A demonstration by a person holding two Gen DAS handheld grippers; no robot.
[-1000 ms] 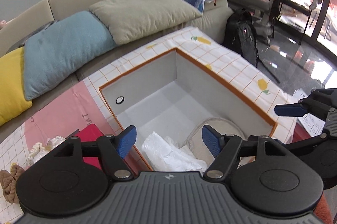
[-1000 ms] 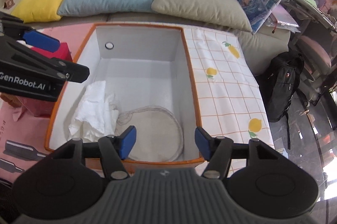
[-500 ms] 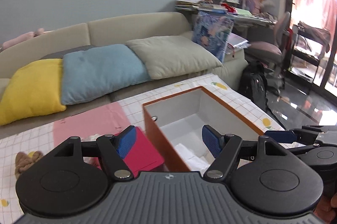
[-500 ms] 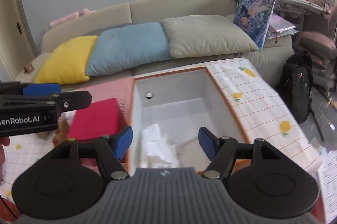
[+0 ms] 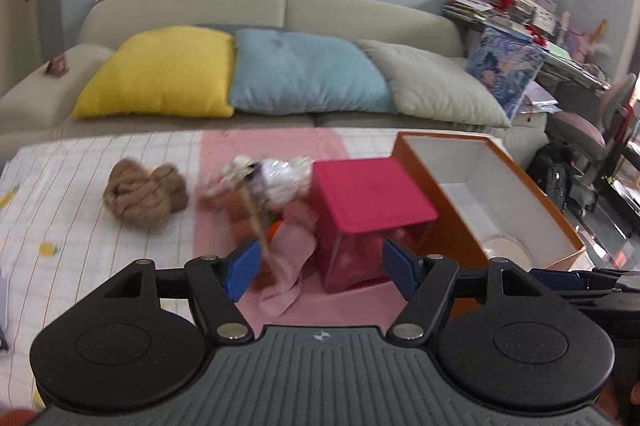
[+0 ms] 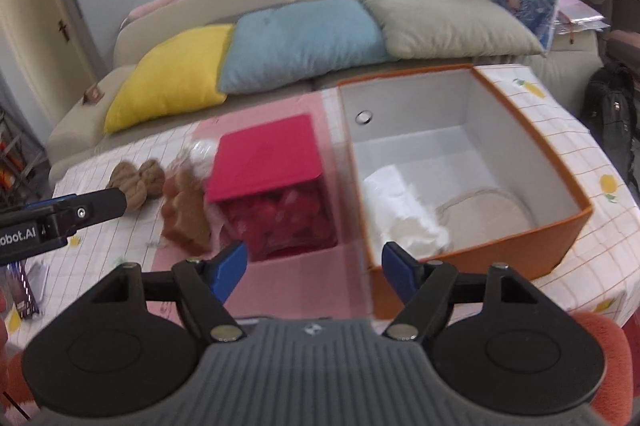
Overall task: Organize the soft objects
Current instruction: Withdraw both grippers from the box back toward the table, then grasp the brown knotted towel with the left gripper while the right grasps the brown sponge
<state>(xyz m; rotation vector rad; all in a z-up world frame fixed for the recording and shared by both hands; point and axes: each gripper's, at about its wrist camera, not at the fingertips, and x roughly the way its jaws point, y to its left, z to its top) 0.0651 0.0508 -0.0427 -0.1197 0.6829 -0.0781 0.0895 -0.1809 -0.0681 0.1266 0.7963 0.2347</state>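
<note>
Left wrist: pink cloth (image 5: 289, 262) between tongs (image 5: 320, 268)

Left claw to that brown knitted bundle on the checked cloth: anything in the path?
Nothing visible blocks it. The brown knitted bundle lies in the open on the checked tablecloth, ahead and left of the left claw, whose jaws are closing slightly with nothing between them. The mixed fabric pile sits apart, to the bundle's right.

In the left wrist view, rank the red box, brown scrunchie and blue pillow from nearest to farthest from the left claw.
1. Red box: just ahead of the left claw, slightly right.
2. Brown scrunchie: farther back, left, on the tablecloth.
3. Blue pillow: farthest, on the sofa.
</note>
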